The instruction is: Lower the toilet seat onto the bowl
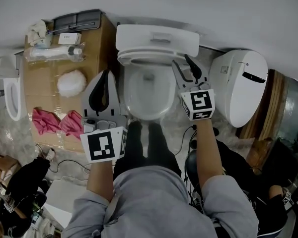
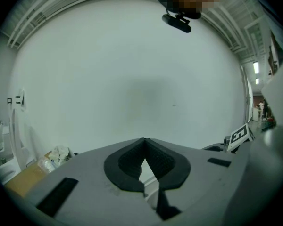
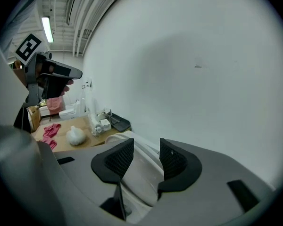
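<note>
A white toilet stands in the middle of the head view, with its tank (image 1: 156, 38) at the back and the open bowl (image 1: 146, 90) below it. The seat (image 1: 139, 58) appears as a white ring at the bowl's back, against the tank. My right gripper (image 1: 180, 59) is at the bowl's right rear, by the seat's right end, and is open. In the right gripper view (image 3: 146, 142) a white curve of the toilet (image 3: 134, 147) shows between the parted pads, with no clear contact. My left gripper (image 1: 108, 72) (image 2: 144, 140) hovers left of the bowl, shut and empty.
A cardboard-topped surface (image 1: 97, 43) at left carries a white puff (image 1: 72, 82), pink cloths (image 1: 52, 120), a plastic bottle (image 1: 54, 52) and a black tray (image 1: 77, 20). A second white toilet (image 1: 243, 86) lies at right, and another white fixture (image 1: 7, 93) at far left. The person's legs are in front of the bowl.
</note>
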